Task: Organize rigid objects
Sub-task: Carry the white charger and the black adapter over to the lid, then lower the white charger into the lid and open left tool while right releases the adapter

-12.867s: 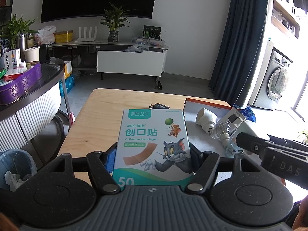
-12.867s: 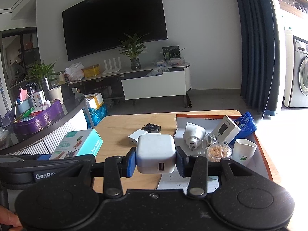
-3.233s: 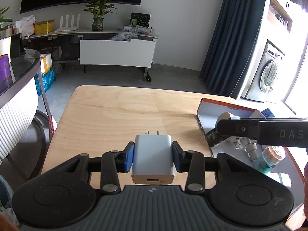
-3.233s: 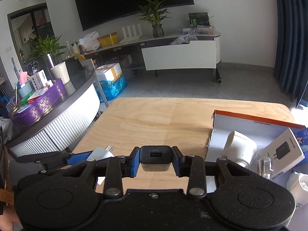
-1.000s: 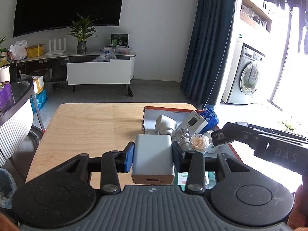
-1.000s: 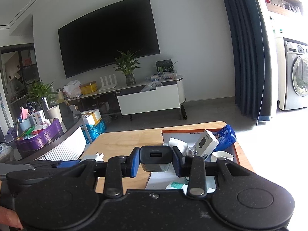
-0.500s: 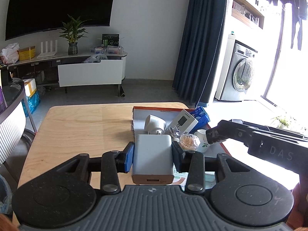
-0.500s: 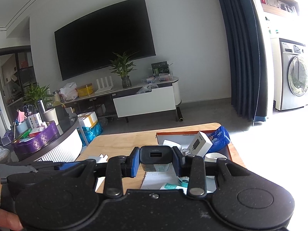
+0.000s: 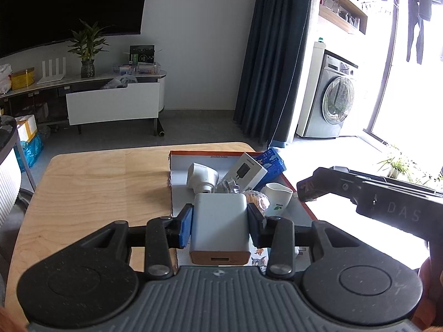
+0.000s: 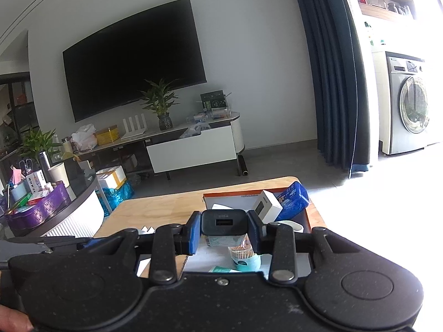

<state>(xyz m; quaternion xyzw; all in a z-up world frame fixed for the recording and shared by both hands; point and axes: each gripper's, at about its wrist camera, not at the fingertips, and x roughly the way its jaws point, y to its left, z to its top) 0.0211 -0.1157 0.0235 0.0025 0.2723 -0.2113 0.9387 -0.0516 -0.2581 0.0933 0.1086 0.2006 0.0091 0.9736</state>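
Note:
My left gripper (image 9: pixel 220 221) is shut on a white charger block (image 9: pixel 219 227), USB port toward the camera, held over the near left part of an orange-rimmed box (image 9: pixel 210 153) on the wooden table (image 9: pixel 91 182). My right gripper (image 10: pixel 223 231) is shut on a black charger (image 10: pixel 223 222), held above the same box (image 10: pixel 235 194). The right gripper's body (image 9: pixel 373 199) reaches in from the right in the left wrist view. The box holds a white adapter (image 9: pixel 202 177), a white carton with a charger picture (image 9: pixel 245 172), a blue pack (image 9: pixel 270 160), a white cup (image 9: pixel 278 195) and a swab jar (image 10: pixel 243 254).
The table's left half (image 9: pixel 83 193) is bare wood. A curved counter with a purple tray (image 10: pixel 36 213) stands left of the table. Behind are a TV console (image 10: pixel 191 144), a dark curtain (image 10: pixel 332 83) and a washing machine (image 10: pixel 409 102).
The left gripper with the white charger has drifted right, so the box now sits straight ahead of it. The right gripper keeps its black charger and has barely moved.

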